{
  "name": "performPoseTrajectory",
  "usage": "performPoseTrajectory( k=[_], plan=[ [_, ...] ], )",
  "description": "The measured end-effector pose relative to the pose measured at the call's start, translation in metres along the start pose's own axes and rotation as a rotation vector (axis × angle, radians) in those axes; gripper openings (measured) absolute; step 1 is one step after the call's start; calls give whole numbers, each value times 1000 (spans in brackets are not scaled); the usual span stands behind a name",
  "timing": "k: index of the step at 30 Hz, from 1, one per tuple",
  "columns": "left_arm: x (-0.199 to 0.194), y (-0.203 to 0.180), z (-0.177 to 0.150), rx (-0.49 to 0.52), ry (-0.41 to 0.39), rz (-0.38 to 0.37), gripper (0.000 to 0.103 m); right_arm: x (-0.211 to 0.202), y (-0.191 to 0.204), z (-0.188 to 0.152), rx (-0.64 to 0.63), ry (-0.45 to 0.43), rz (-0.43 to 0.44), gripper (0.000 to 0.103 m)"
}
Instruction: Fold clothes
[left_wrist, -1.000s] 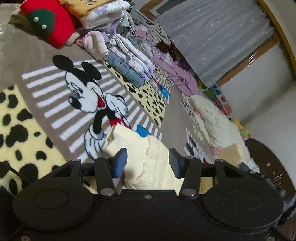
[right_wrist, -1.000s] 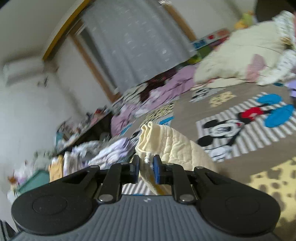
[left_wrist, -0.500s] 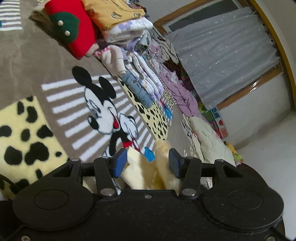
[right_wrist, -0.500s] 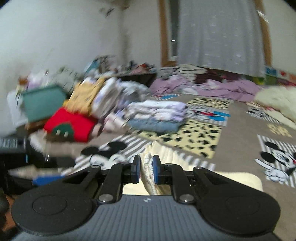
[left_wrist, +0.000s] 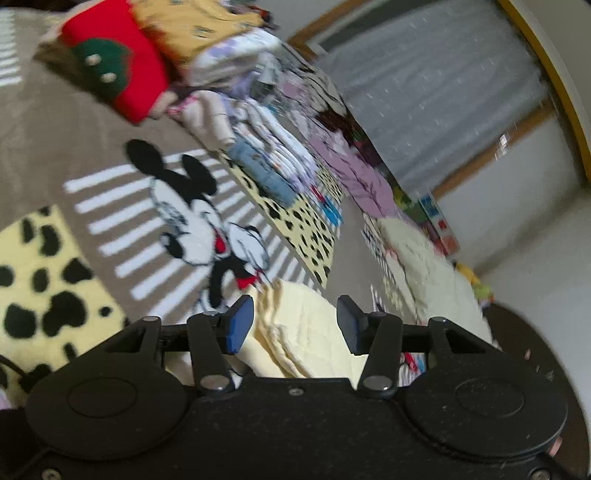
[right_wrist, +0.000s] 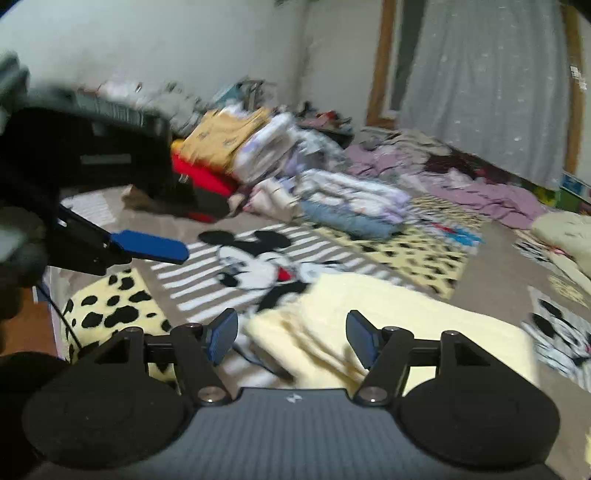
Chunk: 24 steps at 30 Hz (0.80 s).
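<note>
Item, nearest: right gripper (right_wrist: 291, 334), jaws opening, with the pale yellow garment (right_wrist: 388, 325) lying between and beyond its blue pads but pressed by neither; the cloth rests in stacked layers on the rug. Item: left gripper (left_wrist: 294, 324), jaws standing apart, the same pale yellow garment (left_wrist: 299, 332) between them; the left pad sits at the layered edge, but no squeeze shows, so it reads as open rather than gripping. In the right wrist view the left gripper (right_wrist: 147, 245) appears at left, one blue pad reaching over the rug. Progress, as a judgement: the garment shows several layers laid flat, so at least one fold looks done; squaring the edges, any last fold and moving it to the stacks look to be left. Surface: cartoon-mouse rug (left_wrist: 92, 155), brown with white stripes and yellow black-spotted panels. Further back: a row of folded clothes (right_wrist: 351, 199) in white, lilac and denim blue, beside a red and green knit piece (left_wrist: 118, 66) and a mustard printed garment (right_wrist: 221, 133). Beyond: unfolded purple clothes (right_wrist: 491, 192) heaped on the floor, a cream quilted blanket (left_wrist: 432, 258) at right. Farthest: grey curtain (right_wrist: 487, 81) in a wood-framed window, white walls, blurred clutter along the left wall.
</note>
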<state>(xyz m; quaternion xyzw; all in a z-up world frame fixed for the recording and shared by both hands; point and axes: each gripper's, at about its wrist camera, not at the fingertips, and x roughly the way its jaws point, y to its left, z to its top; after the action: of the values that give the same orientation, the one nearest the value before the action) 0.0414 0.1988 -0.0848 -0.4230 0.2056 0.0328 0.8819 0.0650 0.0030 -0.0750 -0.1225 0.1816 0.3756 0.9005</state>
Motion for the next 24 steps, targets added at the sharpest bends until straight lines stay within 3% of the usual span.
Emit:
performPoseTrajectory(
  k=[5,8,11,14,16,19,20,22,24],
  plan=[
    [35,-47,-12,230,58,4,47,-37,-78,-14,157,-31,-127,55],
    [61,-77,-21,406,67,33,47,-34,-130,-19,285,-41,-194,48],
    [85,-97,-28,553,72,56,47,-24,-160,-20,342,-56,-199,46],
    [105,-104,-37,668,86,69,47,-4,-169,-18,323,-52,-156,38],
    [117,-99,-45,717,105,85,47,14,-168,-21,310,-23,-107,37],
    [143,-74,-73,840,207,210,51,44,-160,-38,272,91,-47,38],
    [144,-64,-80,843,181,199,53,52,-155,-49,244,140,-33,38],
    [144,-56,-85,842,156,193,54,54,-141,-68,140,119,-45,38],
    [146,-57,-83,833,161,202,54,53,-136,-68,120,116,-51,38]
  ],
)
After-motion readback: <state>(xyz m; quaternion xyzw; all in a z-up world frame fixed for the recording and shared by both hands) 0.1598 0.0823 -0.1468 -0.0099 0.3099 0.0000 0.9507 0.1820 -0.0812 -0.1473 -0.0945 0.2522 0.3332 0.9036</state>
